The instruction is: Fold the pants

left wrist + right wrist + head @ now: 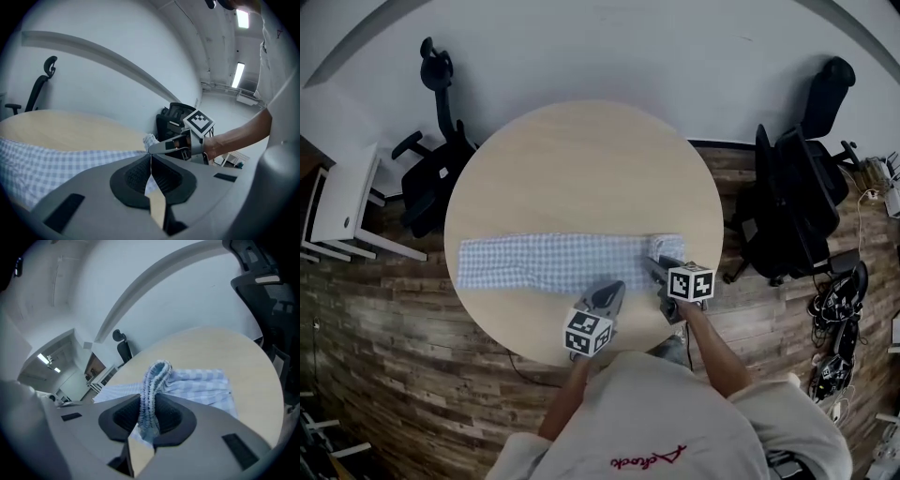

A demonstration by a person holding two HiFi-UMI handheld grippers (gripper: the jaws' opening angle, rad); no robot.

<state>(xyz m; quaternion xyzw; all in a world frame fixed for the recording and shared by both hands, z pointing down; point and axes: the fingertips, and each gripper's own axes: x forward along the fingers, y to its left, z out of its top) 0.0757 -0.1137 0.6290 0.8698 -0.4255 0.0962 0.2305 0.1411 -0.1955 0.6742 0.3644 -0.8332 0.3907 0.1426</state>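
The blue-and-white checked pants (553, 262) lie as a long flat strip across the near half of the round wooden table (581, 159). My right gripper (657, 266) is at the strip's right end, shut on a bunched fold of the pants (152, 380) that stands up between its pads. My left gripper (616, 287) sits at the strip's near edge, a little left of the right one. Its jaws (151, 157) are pressed together with a thin edge of the cloth (37, 164) running in between. In the left gripper view the right gripper (174, 146) shows just beyond.
Black office chairs stand at the far left (431, 159) and the right (797, 197) of the table. A white desk (342, 202) is at the left, and cables (839, 319) lie on the wooden floor at the right. The person stands at the table's near edge.
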